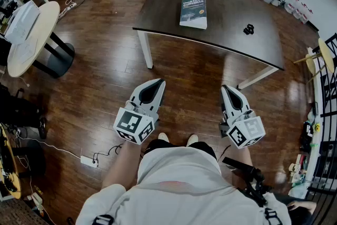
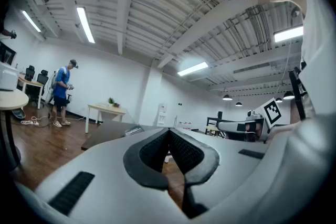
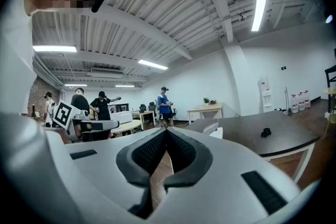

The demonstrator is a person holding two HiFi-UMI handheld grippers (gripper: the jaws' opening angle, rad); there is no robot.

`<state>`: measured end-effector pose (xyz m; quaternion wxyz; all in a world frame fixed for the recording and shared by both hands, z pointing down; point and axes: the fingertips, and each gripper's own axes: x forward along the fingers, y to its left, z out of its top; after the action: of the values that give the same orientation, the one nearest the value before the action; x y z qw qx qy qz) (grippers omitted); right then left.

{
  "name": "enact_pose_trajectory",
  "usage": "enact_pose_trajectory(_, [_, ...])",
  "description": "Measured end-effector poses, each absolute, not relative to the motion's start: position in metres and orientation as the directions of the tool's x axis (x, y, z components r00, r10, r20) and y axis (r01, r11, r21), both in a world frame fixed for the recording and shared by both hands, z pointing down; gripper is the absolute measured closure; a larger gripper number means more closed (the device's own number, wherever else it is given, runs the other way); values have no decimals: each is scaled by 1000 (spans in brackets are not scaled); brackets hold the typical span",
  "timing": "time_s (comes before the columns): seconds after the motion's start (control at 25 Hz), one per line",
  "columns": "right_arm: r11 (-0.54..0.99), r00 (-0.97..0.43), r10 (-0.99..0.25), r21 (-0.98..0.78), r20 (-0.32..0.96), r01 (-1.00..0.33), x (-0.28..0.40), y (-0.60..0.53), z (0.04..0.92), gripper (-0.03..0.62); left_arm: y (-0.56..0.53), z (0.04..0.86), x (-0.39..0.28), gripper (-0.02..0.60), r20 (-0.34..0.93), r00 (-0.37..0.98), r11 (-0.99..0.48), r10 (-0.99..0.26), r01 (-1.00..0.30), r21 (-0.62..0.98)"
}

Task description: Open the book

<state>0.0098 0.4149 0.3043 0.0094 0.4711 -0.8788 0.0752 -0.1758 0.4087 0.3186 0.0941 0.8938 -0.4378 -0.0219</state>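
Note:
A closed book (image 1: 193, 10) with a dark cover lies flat on the dark table (image 1: 221, 34), near its front left part; it also shows edge-on in the left gripper view as the book (image 2: 133, 130) and in the right gripper view as the book (image 3: 210, 126). My left gripper (image 1: 160, 82) and right gripper (image 1: 224, 87) are held level over the wood floor, well short of the table. Both are shut with nothing between the jaws; the tips meet in the left gripper (image 2: 168, 130) and right gripper (image 3: 167, 130) views.
A small black object (image 1: 248, 29) sits on the table's right part. A round light table (image 1: 31, 34) stands at the left, and shelves with clutter (image 1: 316, 145) line the right. A person in blue (image 2: 62, 93) stands far off. Cables and a power strip (image 1: 87, 159) lie on the floor.

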Motion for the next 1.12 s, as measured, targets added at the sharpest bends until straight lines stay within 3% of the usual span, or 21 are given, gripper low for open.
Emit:
enact_pose_trajectory(0.28, [537,-551,-827,-132,110,-833,-30,409,322,594,400,336,-222,572,58,610,-585,-790,-780,222])
enact_pose_trajectory(0.72, [573,-593,-800,-171,97,-801,-40,337,334,594,341,344,-229,572,87,584,-559,-807,-804,204])
enact_pose_trajectory(1.12, [572,-596,-798,-204,86,-795,22,230,332,594,234,332,-165,572,96,585,-564,-805,-806,180])
